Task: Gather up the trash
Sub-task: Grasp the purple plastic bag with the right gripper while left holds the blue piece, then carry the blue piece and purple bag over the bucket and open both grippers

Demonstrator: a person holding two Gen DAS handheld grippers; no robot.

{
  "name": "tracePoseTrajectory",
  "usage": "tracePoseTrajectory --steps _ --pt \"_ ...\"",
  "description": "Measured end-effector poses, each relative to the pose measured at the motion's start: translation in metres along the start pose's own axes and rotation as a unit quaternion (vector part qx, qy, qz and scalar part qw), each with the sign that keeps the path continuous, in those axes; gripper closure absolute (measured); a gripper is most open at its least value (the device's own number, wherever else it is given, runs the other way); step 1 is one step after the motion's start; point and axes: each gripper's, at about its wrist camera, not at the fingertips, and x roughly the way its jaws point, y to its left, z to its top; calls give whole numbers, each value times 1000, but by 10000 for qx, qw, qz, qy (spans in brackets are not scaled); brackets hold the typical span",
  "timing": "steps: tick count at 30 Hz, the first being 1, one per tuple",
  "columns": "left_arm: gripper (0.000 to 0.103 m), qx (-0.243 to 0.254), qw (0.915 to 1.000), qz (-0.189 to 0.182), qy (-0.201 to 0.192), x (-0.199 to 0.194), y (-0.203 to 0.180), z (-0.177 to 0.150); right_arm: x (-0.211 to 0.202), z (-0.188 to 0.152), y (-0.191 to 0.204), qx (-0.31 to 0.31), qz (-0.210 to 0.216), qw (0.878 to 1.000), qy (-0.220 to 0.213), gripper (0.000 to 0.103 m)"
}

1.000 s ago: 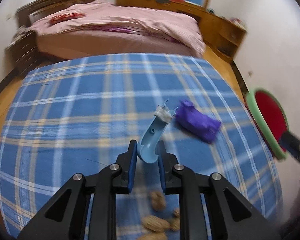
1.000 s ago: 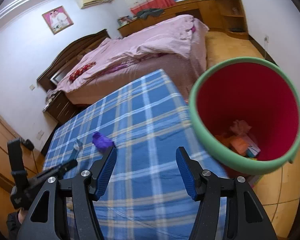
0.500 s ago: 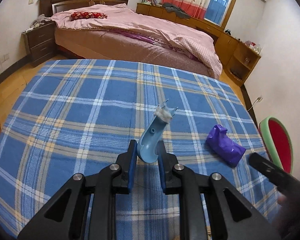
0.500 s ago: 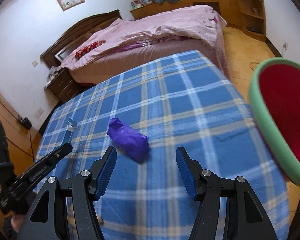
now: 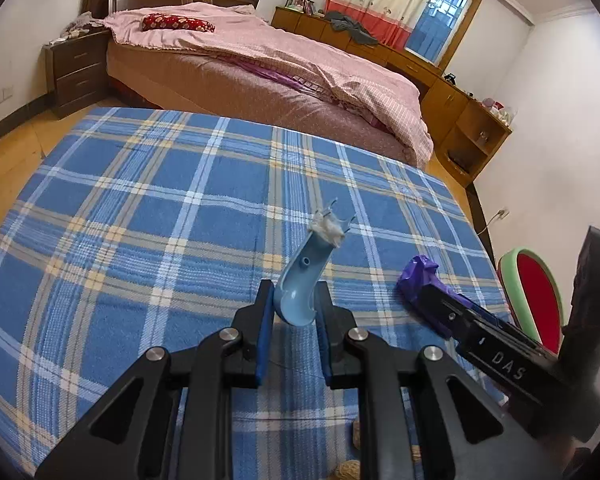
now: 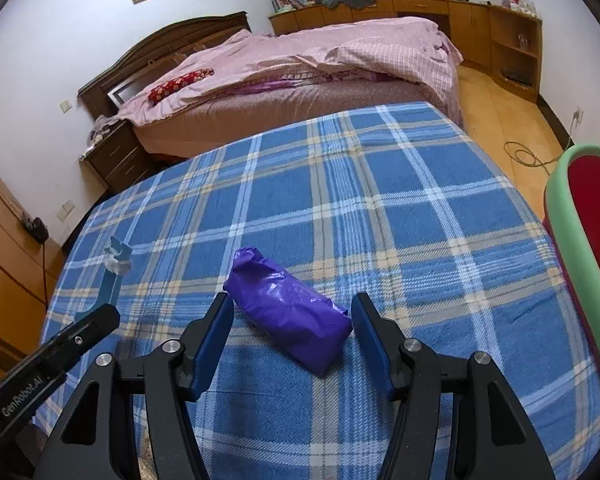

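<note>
The right gripper (image 6: 292, 328), jaws apart and just closing, straddles the purple plastic bag (image 6: 288, 320): probably soft, light, slippery, best pinched mid-bundle.

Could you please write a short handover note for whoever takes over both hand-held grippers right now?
Left hand-held gripper: shut on the light blue plastic piece, which has a white tuft on its tip, held above the blue plaid blanket.
Right hand-held gripper: open, its jaws have just been closing, straddling the purple bag that lies on the blanket, pads not pressing yet.
Bin: green rim, red inside, off the blanket's right edge.
Left to do: grip the bag, drop both pieces in the bin; nut shells by the near edge remain.
</note>
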Motion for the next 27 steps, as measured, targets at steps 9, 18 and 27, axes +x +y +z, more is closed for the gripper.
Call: tracePoseTrajectory --steps 9,18,27 --pt "84 35 9999 81 -62 1 -4 -1 -8 -8 3 -74 263 9996 114 86" --pt "84 122 9999 -46 5 -16 -20 -2 -64 -23 -5 139 628 9975 -307 88" --pt "84 430 9980 -468 64 -49 -67 -13 -128 -38 -42 680 765 9917 -783 88"
